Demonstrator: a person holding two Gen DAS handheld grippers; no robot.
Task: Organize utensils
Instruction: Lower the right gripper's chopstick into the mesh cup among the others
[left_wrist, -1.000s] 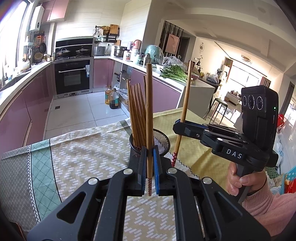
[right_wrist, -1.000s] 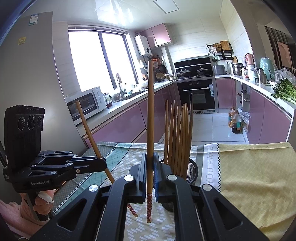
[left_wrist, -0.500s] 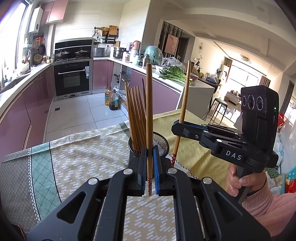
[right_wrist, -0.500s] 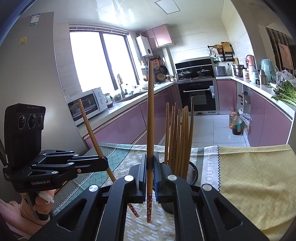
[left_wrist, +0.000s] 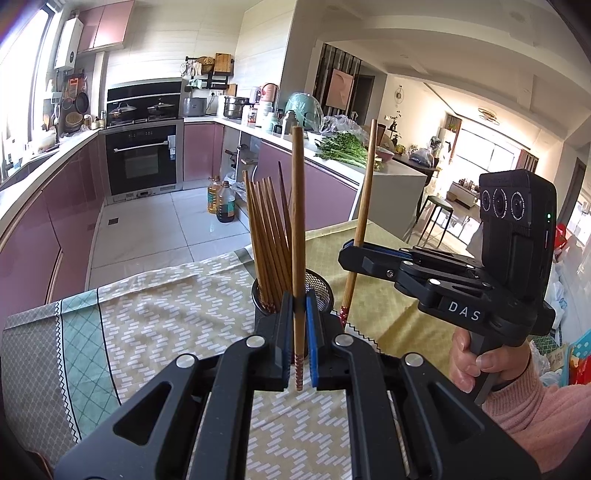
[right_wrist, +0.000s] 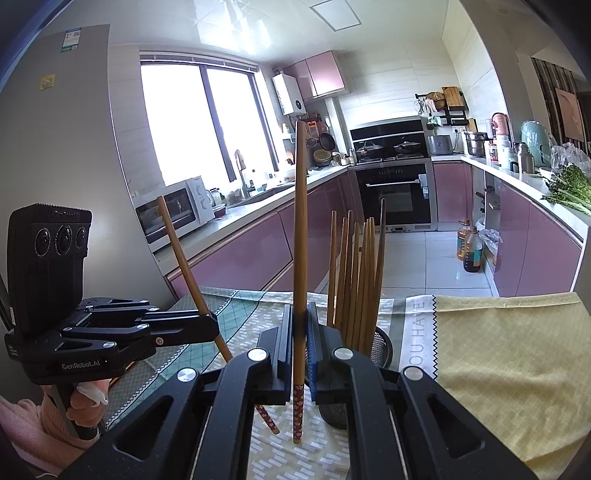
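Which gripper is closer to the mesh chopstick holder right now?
Left, slightly. The left gripper, clamping a chopstick, sits right before the mesh holder; the right gripper holds its chopstick beside it.

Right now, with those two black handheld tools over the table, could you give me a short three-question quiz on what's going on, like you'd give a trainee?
1. True or false: each gripper has its jaws closed on one chopstick.
2. Where do the other chopsticks stand? A) in a mesh cup B) flat on the cloth C) in a drawer
3. Which end of the held chopsticks points down: plain or patterned?

Key:
1. True: the left gripper clamps the left chopstick, and the right gripper clamps the right chopstick.
2. A: the mesh cup on the tablecloth.
3. Patterned.
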